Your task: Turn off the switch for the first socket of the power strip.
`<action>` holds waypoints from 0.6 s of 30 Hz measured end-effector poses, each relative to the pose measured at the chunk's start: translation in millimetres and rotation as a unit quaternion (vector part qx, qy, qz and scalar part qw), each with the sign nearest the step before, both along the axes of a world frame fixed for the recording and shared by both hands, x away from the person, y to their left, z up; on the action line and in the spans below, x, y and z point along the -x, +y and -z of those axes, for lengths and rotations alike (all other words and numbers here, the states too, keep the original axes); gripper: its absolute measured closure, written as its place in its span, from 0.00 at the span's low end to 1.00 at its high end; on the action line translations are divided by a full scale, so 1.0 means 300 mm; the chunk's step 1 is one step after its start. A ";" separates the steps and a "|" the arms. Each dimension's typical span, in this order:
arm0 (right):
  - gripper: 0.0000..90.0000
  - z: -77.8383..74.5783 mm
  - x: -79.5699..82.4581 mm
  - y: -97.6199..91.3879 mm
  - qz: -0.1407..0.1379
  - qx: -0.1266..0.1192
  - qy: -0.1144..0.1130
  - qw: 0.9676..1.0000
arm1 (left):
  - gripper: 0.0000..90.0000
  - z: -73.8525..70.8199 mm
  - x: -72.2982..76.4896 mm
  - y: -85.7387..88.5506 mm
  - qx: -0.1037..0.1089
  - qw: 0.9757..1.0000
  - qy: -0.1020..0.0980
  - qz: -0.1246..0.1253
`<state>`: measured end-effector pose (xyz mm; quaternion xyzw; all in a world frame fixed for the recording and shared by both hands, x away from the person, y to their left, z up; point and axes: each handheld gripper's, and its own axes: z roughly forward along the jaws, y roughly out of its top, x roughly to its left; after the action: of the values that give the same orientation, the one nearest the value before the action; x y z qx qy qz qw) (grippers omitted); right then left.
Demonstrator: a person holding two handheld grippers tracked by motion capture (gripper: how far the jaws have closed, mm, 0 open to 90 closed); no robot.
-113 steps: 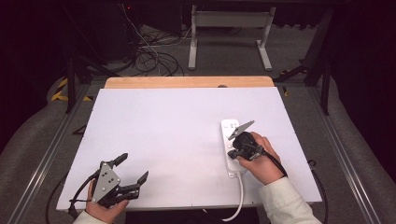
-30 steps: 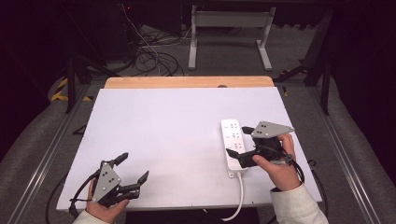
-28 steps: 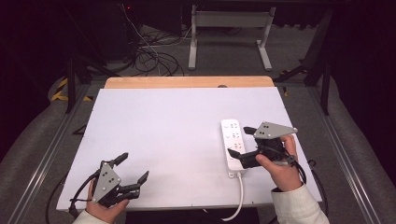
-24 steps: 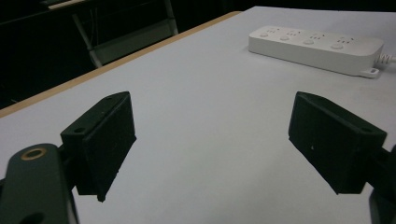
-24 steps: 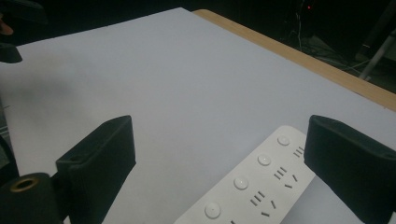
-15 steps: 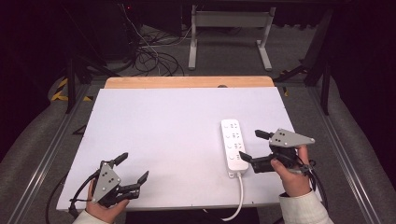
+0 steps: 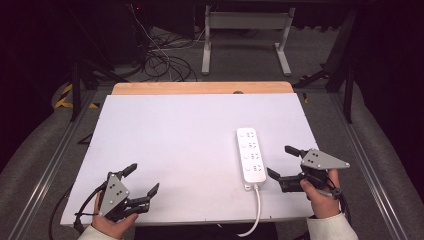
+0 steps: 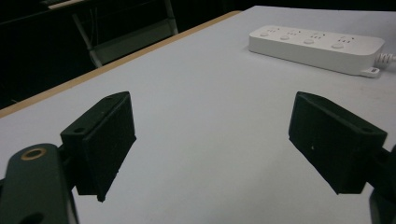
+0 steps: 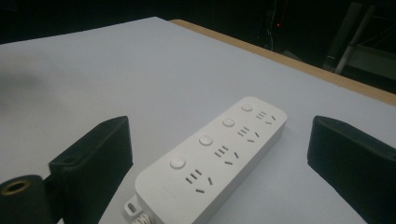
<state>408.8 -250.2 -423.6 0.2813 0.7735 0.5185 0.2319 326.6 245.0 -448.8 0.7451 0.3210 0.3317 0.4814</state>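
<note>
A white power strip [image 7: 251, 155] with several sockets and round buttons lies flat on the right half of the white table [image 7: 190, 135]. Its white cord [image 7: 256, 210] runs off the front edge. My right gripper [image 7: 285, 162] stands open just right of the strip's near end, apart from it, jaws pointing left toward it. In the right gripper view the power strip [image 9: 219, 154] lies ahead between the two wide jaws. My left gripper [image 7: 142, 179] rests open at the front left corner with nothing between its jaws. Far off in the left gripper view sits the power strip [image 8: 317, 46].
A wooden strip [image 7: 202, 88] borders the table's far edge. Beyond it are a metal stand [image 7: 245, 35] and loose cables [image 7: 160, 55] on the dark floor. Metal rails [image 7: 45, 170] run along both sides of the table.
My right gripper has drawn away from the power strip, moving right and toward the front edge, and has let go of it. The left gripper has stayed still.
</note>
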 end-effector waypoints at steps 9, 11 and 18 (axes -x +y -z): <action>0.08 0.065 0.005 -0.022 0.016 -0.002 0.036 0.999 | 0.17 0.000 -0.002 0.001 0.000 1.000 0.000 -0.001; 0.08 0.078 0.005 -0.026 0.016 -0.001 0.041 0.999 | 0.17 0.000 -0.003 0.001 -0.002 1.000 0.000 0.000; 0.08 0.125 0.010 -0.045 0.019 -0.005 0.058 0.998 | 0.17 0.004 -0.004 -0.002 -0.007 1.000 0.003 -0.001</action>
<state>405.8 -263.6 -460.9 0.3271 0.7774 0.5006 0.1952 327.8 244.4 -450.0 0.7489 0.3209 0.3324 0.4750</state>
